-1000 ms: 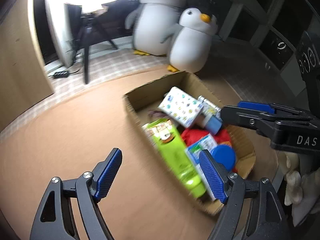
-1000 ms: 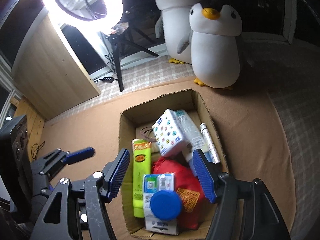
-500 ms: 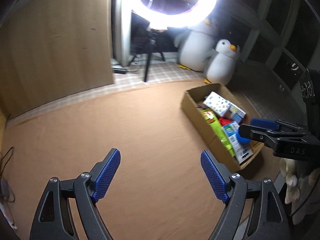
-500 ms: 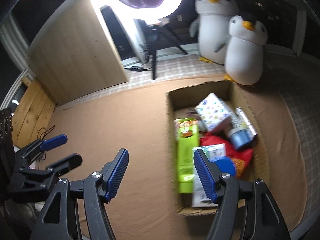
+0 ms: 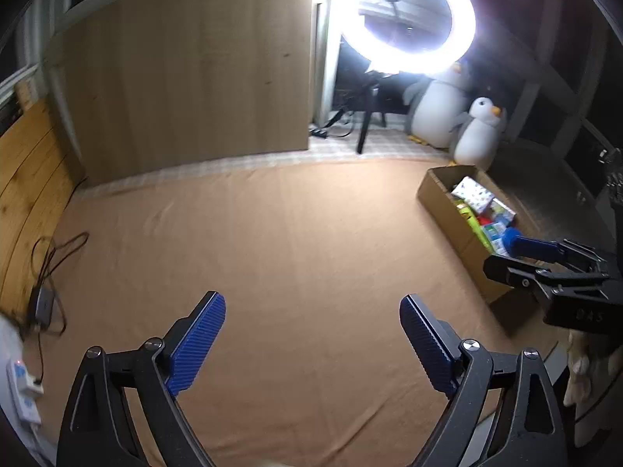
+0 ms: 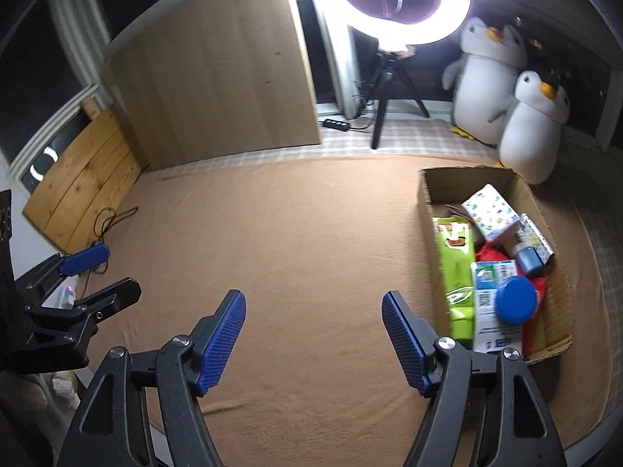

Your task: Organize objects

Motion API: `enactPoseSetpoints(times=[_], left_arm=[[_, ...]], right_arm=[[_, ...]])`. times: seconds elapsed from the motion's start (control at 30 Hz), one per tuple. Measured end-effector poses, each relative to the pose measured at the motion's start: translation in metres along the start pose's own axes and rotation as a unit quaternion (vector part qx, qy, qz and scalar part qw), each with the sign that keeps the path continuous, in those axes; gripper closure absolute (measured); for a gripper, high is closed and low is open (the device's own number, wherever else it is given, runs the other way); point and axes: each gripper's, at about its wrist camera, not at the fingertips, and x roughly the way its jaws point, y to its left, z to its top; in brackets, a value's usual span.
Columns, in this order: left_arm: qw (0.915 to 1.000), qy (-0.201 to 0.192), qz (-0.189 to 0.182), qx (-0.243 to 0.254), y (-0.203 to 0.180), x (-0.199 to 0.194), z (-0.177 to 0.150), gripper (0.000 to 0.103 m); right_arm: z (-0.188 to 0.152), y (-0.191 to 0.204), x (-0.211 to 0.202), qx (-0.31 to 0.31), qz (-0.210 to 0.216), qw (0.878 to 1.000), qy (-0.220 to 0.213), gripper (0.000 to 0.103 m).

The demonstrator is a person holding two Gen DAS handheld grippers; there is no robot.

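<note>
The cardboard box [image 6: 428,194] sits at the right side of the tan cloth [image 6: 303,241] that covers the floor, packed with goods: a green pouch [image 6: 457,268] along its left wall, a white spotted packet [image 6: 491,210] toward the far end, a blue round lid [image 6: 514,299] on a white printed pack near the front, something red beneath them; the same box [image 5: 440,198] shows small at the right edge of the left wrist view. Both claws hang above bare cloth and grip nothing; the left claw [image 5: 313,344] stands wide open, and the right claw [image 6: 313,340] is spread just as wide. Judging by that, the step in hand looks like a pause between picks, or the close of the packing, since no loose item lies on the cloth in either view; if more sorting is wanted, the next move calls for swinging the right claw rightward and down over the box, choosing one top item such as the blue lid, and closing squarely on it. Around the scene stand a ring light [image 6: 397,4] on a tripod, two plush penguins [image 6: 533,128] just behind the box, a wooden panel [image 6: 218,74], and a cable [image 5: 50,249] at the far left; none of these blocks the way to the box, though its crowded contents leave little room for the pads.
</note>
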Motion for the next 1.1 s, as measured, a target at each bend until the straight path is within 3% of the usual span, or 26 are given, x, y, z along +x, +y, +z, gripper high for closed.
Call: enactPoseSetpoints(times=[0.3,0.6,1.1], left_arm=[[0.9984,0.004,0.042,-0.037,0.039,-0.008,-0.038,0.009],[0.9977,0.027,0.036,-0.05,0.055,0.007,-0.058,0.009],[0.9975,0.034,0.026,-0.056,0.052,0.015,-0.061,0.009]], right_arm=[[-0.032,0.048,0.01,-0.009,0.012,1.0,0.0,0.033],[-0.043,0.061,0.018,0.002,0.014,1.0,0.005,0.033],[-0.047,0.064,0.02,0.006,0.003,1.0,0.012,0.033]])
